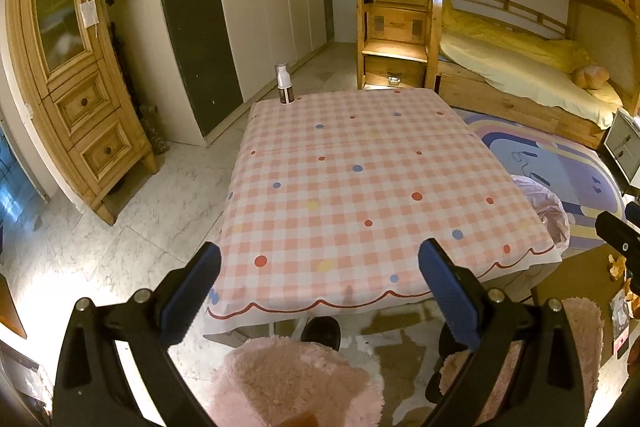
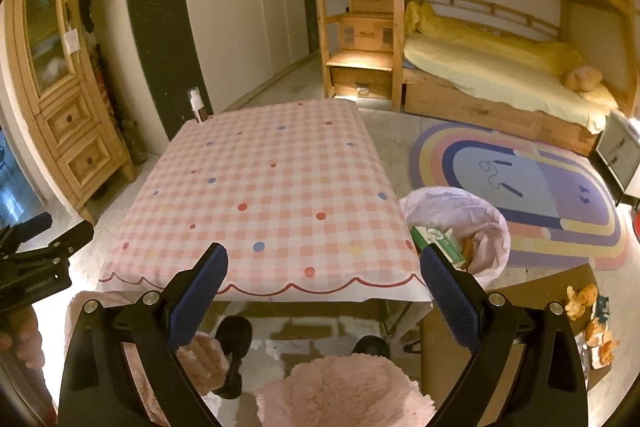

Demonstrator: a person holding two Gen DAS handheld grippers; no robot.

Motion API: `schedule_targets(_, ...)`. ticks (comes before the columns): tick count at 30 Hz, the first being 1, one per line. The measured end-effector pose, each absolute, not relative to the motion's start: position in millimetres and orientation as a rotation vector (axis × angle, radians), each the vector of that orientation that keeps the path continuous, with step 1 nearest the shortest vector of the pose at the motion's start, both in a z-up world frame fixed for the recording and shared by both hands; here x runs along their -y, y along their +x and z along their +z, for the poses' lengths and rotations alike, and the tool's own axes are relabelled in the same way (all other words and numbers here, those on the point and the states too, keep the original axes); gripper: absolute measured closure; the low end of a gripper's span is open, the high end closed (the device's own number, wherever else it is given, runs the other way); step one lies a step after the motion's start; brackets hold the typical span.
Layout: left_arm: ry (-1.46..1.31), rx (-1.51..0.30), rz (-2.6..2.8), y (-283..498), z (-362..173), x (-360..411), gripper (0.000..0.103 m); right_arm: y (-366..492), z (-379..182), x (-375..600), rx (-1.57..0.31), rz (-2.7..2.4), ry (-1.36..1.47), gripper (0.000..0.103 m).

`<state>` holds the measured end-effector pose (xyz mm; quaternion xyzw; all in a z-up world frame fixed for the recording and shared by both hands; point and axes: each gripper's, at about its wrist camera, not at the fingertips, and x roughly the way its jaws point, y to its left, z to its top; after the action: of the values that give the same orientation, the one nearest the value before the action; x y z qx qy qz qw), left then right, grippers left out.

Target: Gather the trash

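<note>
Both grippers, left gripper (image 1: 320, 267) and right gripper (image 2: 324, 267), are hanging released; orange peels (image 2: 592, 323) are lying floor-level, right of the table's (image 2: 260, 283) near edge (right gripper nearer).

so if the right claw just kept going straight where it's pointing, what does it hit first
Probably the checked tablecloth near the table's front edge; the open right claw points down at it with nothing between. Depth is unclear in the fisheye view.

- Left gripper (image 1: 319, 277): black frame, silver screws, blue ribbed pads on its fingers (image 1: 191, 297).
- Right gripper (image 2: 324, 283): the same black frame, blue textured fingers (image 2: 198, 297), silver screws.
</note>
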<state>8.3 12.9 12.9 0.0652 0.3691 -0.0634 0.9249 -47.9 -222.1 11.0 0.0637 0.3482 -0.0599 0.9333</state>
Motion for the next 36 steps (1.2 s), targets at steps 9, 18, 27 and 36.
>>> schedule_targets(9, 0.136, -0.764, -0.128, 8.9, 12.7, -10.8, 0.007, -47.6, 10.6, 222.1, -0.715, -0.127, 0.129, 0.007)
schedule_targets(18, 0.135, -0.762, -0.127, 8.8, 13.0, -10.6, 0.007, -45.3, 11.5, 222.9, -0.713, -0.128, 0.129, 0.007)
schedule_targets(27, 0.135, -0.762, -0.127, 9.7, 13.1, -11.3, 0.007, -45.9, 12.1, 223.6, -0.713, -0.129, 0.129, 0.007)
schedule_targets(36, 0.134, -0.765, -0.125, 11.5, 12.5, -9.1, 0.007, -46.1, 12.0, 224.2, -0.715, -0.127, 0.129, 0.007)
